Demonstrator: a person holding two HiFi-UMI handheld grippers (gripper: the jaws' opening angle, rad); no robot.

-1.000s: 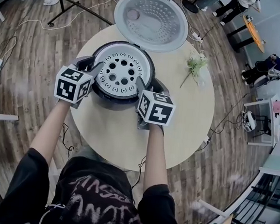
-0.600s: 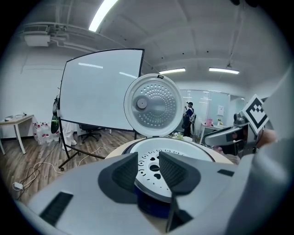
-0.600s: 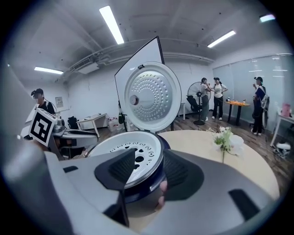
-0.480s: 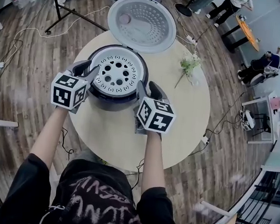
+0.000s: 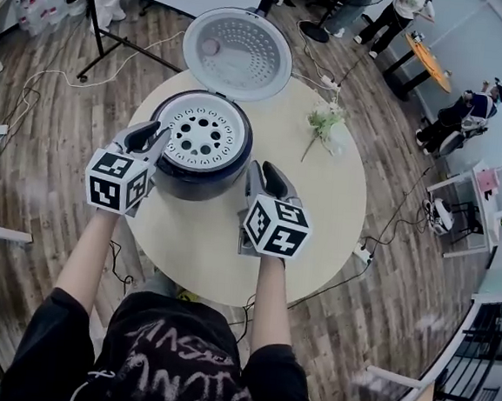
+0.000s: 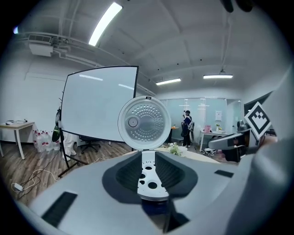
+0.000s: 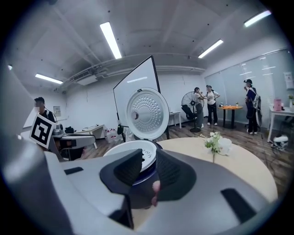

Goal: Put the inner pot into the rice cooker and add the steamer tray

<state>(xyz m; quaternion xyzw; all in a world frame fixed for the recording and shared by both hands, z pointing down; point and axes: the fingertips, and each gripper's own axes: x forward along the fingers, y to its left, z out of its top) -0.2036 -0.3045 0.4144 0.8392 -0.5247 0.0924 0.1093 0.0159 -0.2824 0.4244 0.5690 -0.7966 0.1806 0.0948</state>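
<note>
Round pale desk (image 5: 320,210) on a wood floor, with an open cooker (image 5: 199,175) and your two tools close beside it.
White holed tray (image 5: 200,130) sits in the cooker's mouth, and the lid (image 5: 238,53) stands open behind it. Your left tool (image 5: 152,134) is at the cooker's left side, your right tool (image 5: 266,176) at its right front. Both tools' jaws have just been closing; they stand a narrow gap apart with nothing between them. Flowers (image 5: 323,123) are on the desk, right of the cooker.
</note>
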